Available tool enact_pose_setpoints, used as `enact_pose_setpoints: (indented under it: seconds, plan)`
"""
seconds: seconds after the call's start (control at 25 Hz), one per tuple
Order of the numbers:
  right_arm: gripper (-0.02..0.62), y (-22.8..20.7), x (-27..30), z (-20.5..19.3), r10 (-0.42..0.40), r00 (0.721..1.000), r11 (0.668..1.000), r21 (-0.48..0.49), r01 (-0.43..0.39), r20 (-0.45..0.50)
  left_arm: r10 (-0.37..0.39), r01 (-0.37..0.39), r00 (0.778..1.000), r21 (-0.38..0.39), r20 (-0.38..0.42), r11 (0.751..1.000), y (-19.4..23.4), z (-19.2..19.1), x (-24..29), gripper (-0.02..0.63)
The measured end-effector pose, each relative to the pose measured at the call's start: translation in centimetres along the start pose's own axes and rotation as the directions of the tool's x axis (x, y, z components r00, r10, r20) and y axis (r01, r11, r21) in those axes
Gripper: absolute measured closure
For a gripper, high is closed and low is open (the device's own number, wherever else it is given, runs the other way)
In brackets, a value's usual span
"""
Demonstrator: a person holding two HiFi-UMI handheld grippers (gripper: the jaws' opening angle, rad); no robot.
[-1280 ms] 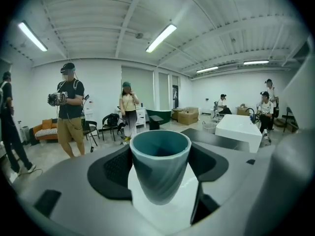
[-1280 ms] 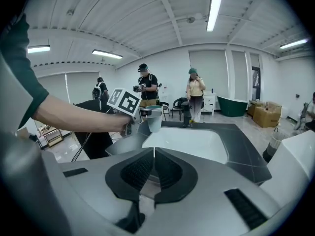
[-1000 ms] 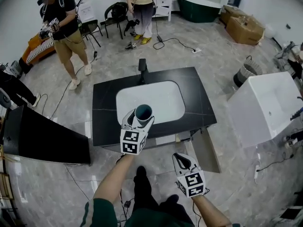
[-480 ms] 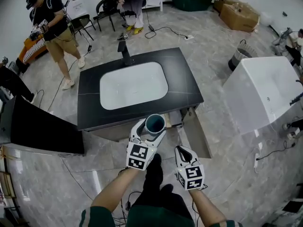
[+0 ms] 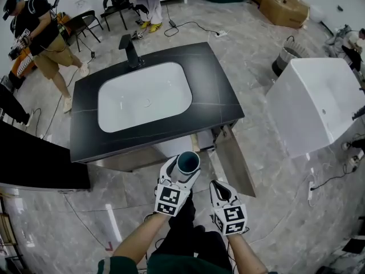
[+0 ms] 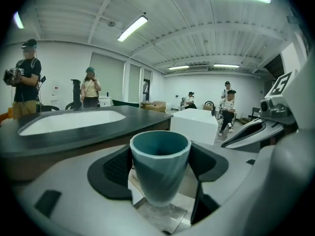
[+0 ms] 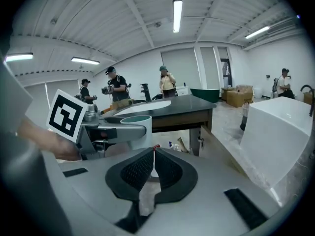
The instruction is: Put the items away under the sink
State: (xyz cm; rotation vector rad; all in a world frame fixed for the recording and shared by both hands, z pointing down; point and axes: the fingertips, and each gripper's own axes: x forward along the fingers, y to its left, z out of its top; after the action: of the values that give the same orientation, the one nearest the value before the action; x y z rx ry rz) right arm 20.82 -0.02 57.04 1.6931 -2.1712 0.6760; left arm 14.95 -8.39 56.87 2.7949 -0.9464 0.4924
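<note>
Left gripper (image 5: 180, 172) clamps the teal cup (image 5: 187, 162) (upright) off the counter's (image 5: 223, 99) front edge; right gripper (image 5: 220, 192) jaws closed on nothing.

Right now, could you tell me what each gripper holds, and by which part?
The left gripper holds the teal cup upright, jaws on opposite sides of its body below the rim. The right gripper is shut on nothing.

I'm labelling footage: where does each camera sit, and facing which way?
Head view: head-mounted, steeply down at the counter; forearms, left gripper, right gripper show.
Left gripper view: on that gripper, toward the counter; jaws hold the teal cup.
Right gripper view: on that gripper, toward the counter; jaws shut, empty.
All share the teal cup.
</note>
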Motion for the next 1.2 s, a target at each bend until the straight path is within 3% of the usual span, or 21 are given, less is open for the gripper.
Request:
enact_pose_setpoints:
  seconds: [0.44,0.76,1.2]
  plan:
    - [0.552,-6.4,12.4,-7.7,-0.025,0.994,0.999,-0.026,0.028,0.107,0.055,-0.054,0.998,-0.016,0.039,0.998,4.9,-12.6,11.2,0.241]
    - [0.552,-8.6,20.9,-14.2,0.010,0.985,0.996,-0.091,0.006,0.172,0.095,-0.095,0.993,0.003,0.066,0.995,9.0,-21.4,18.5,0.241]
    - [0.552,-11.8,26.1,-22.3,-0.004,0.980,0.997,-0.080,0.021,0.201,0.115,-0.113,0.990,-0.034,0.083,0.993,12.7,-30.8,25.5,0.241]
